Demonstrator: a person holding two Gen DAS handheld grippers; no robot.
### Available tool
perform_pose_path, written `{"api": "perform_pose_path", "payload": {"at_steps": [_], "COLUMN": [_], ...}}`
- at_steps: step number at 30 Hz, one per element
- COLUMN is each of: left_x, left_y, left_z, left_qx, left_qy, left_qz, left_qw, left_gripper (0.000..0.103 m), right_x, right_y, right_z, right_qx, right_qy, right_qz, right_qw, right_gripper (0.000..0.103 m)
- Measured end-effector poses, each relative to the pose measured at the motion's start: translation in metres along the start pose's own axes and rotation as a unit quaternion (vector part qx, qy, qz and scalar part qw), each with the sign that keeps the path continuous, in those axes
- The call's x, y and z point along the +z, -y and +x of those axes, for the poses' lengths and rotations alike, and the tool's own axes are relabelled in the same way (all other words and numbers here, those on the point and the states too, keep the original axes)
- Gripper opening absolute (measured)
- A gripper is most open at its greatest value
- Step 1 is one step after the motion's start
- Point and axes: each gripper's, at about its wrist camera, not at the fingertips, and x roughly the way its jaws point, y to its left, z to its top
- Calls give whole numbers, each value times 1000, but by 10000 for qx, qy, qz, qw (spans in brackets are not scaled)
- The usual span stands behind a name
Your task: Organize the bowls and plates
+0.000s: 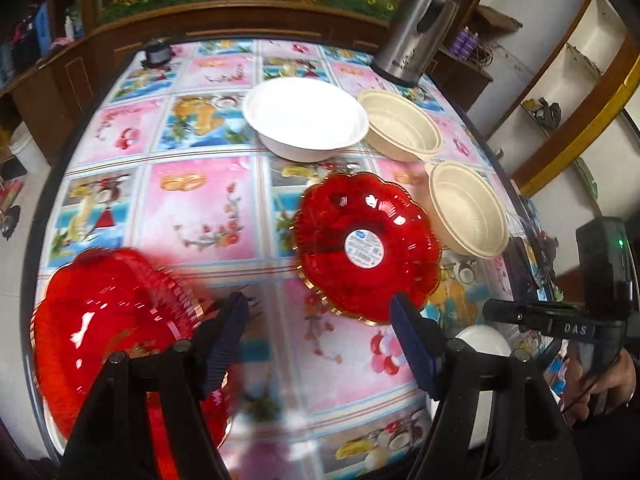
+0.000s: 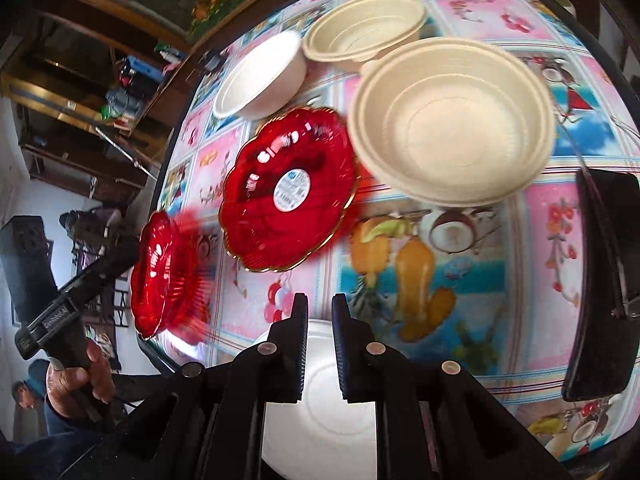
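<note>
The left tongs stand wide with nothing between the fingers. Just to their left, a blurred red scalloped plate lies at the near edge of the surface. The right tongs are narrow, almost together; a white bowl sits directly under them, though whether they pinch its rim cannot be told. Ahead of both tongs lies a second red plate bearing a round label. Beyond it, right, sits a cream bowl, then another cream bowl and a white bowl farthest out.
</note>
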Motion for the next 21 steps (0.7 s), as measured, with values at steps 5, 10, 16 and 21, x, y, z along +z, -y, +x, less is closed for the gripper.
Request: {"api": "perform_pose_path", "payload": {"at_steps": [5, 10, 16, 21], "left_x": [20, 37, 48, 51], "left_y": [7, 0, -11, -18], "left_z": [24, 51, 71, 84], "left_qx": [45, 209, 235, 183], "left_qy": [-165, -411, -560, -658], "left_qz": [116, 41, -118, -238], "left_qw": [9998, 9989, 9981, 9974], "left_gripper": [72, 72, 72, 72], "right_x": [6, 24, 43, 53], "right_y": [11, 17, 14, 13], "right_z": [-3, 4, 21, 33], "right_qx": [26, -43, 86, -26], "right_qy": [69, 91, -38, -86], "right_qz": [115, 88, 119, 138], "right_qw": [9999, 9999, 9999, 9999], "right_gripper": [13, 13, 13, 13]}}
